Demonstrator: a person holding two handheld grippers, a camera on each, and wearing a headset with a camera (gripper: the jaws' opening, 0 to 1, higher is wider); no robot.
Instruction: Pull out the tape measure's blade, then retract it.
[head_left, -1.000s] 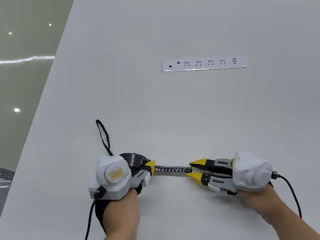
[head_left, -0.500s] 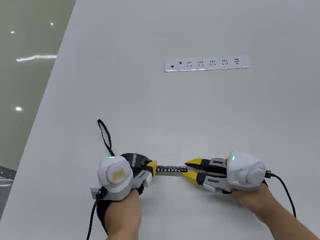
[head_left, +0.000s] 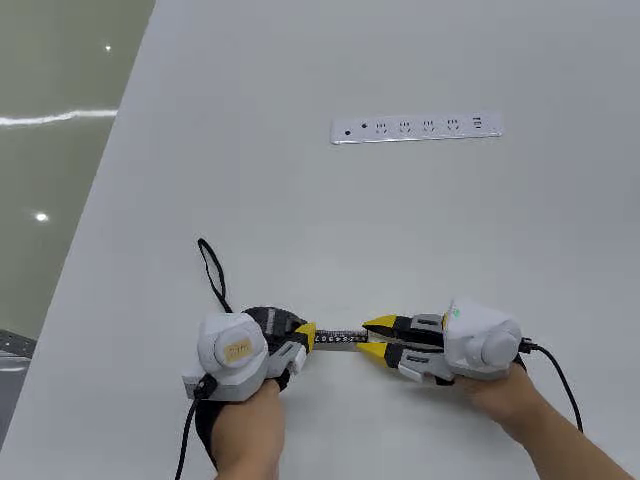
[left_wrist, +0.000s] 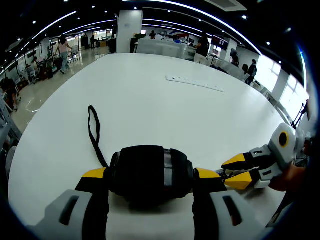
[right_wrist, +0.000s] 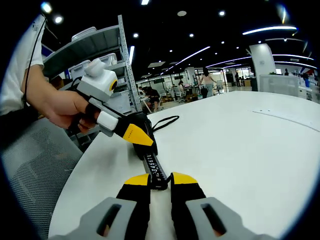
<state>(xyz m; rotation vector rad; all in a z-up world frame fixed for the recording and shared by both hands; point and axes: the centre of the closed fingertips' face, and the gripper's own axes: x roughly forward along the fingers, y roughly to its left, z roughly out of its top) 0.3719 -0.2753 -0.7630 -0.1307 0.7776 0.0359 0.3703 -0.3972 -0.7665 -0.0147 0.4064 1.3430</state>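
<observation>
The black tape measure (left_wrist: 150, 172) rests on the white table, clamped between the yellow-tipped jaws of my left gripper (left_wrist: 150, 174). In the head view its case (head_left: 272, 322) sits at the lower left with my left gripper (head_left: 290, 345) shut on it. A short length of blade (head_left: 340, 338) runs right to my right gripper (head_left: 377, 336). In the right gripper view the blade (right_wrist: 154, 170) ends between the jaws of my right gripper (right_wrist: 160, 181), which is shut on its tip. The black wrist strap (head_left: 211, 272) trails away from the case.
A white power strip (head_left: 416, 128) lies on the table (head_left: 300, 180) far beyond the grippers. The table's left edge drops to a glossy floor. A cable (head_left: 555, 375) trails from the right gripper. People and shelving stand in the background of the gripper views.
The right gripper has moved left toward the left gripper, and the exposed length of blade between them has become shorter. The left gripper still holds the case in place.
</observation>
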